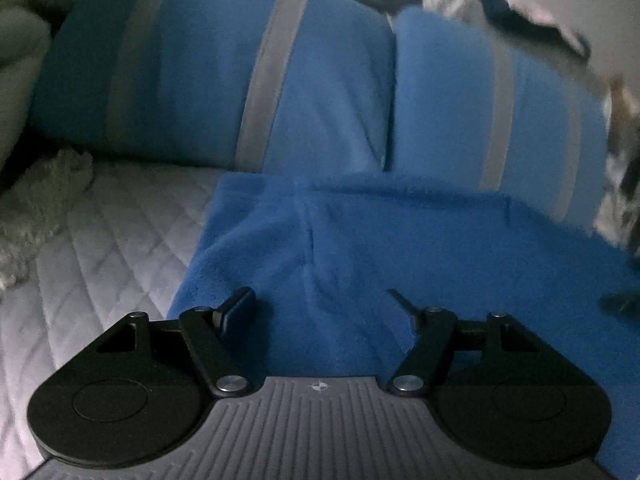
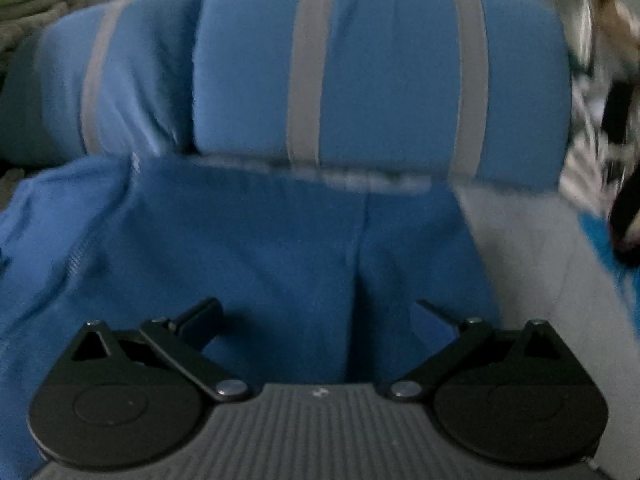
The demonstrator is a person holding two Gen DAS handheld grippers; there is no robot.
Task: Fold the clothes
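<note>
Jaws open on both grippers, nothing clamped between them. Left gripper [image 1: 320, 300]: fingers spread wide, poised low over a blue garment [image 1: 360, 248], a soft fleecy cloth spread flat on a white quilted bed [image 1: 100, 240]; contact with the cloth not clear from this view. Left of the garment, bare quilting and a shaggy pale throw [image 1: 36, 208] at the edge. Behind, across the back, two blue pillows [image 1: 192, 72] with grey stripes, side by side, the garment's far edge reaching their base. Further right, a blurred heap of other cloth [image 1: 520, 12] on top of the right pillow. Right gripper [image 2: 320, 312]: fingers likewise apart, hovering above the same garment [image 2: 280, 240], with a crease or seam running up the middle between the fingers. Left part of the garment rumpled and bunched; right edge straight, ending on bare bed [image 2: 540, 260]. Same striped pillows [image 2: 380, 72] behind. Far right, blurred clutter, not identifiable.
</note>
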